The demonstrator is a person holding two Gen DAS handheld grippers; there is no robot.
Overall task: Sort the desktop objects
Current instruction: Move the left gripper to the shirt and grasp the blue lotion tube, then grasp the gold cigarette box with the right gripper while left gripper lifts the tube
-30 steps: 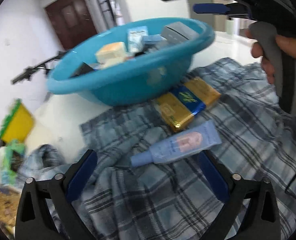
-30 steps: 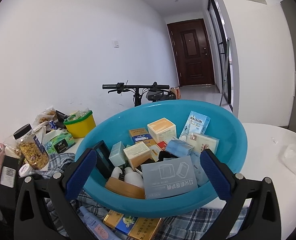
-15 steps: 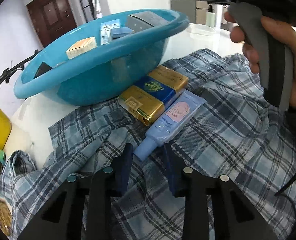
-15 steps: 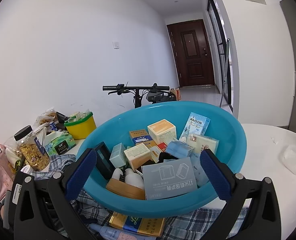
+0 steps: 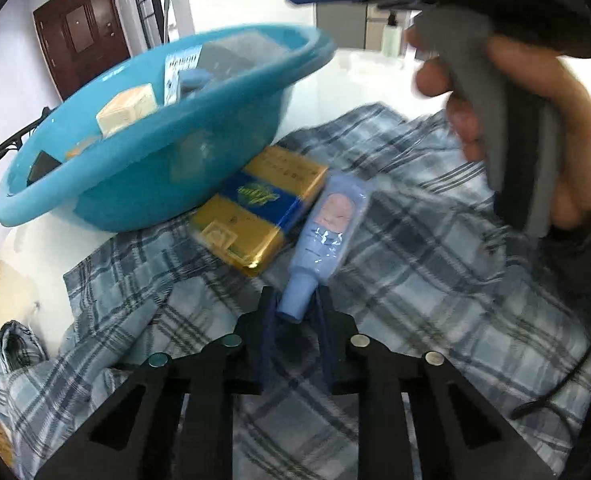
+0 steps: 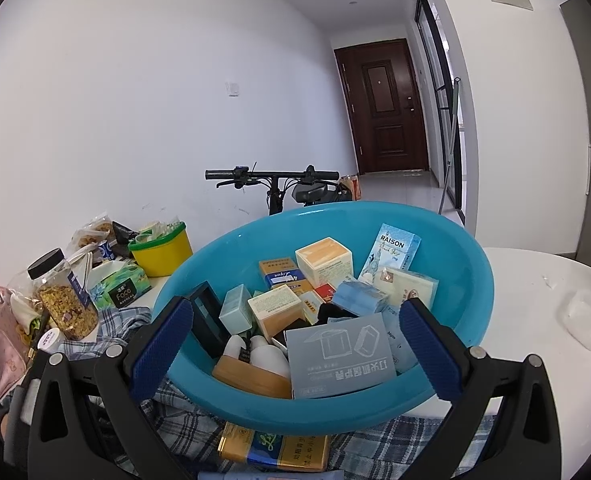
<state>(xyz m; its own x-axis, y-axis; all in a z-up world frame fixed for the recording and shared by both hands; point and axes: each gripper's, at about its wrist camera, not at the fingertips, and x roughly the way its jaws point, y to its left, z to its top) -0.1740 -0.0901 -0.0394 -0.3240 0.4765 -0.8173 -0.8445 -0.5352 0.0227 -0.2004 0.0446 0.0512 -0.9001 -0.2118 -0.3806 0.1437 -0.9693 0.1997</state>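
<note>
Blue tube (image 5: 327, 236): soft, light, slippery | left gripper (image 5: 295, 320) pinching its cap | right gripper (image 6: 295, 344) gaping, idling over basin (image 6: 471, 280)

Right wrist view: a tall pale blue carton (image 6: 391, 254) standing in the blue basin (image 6: 471, 280) read "RAISON" across its top, with script beneath too small to make out. A green tissue pack (image 6: 121, 286) on the bench (image 6: 535, 300) beside the yellow tub (image 6: 163, 254) read "Face", and a grey box (image 6: 339, 356) at the near side of the basin carried a line of Chinese characters, upside down and not legible. The gold and blue carton (image 5: 259, 210) under the basin's edge bore cursive lettering and small characters, unreadable in both views.
</note>
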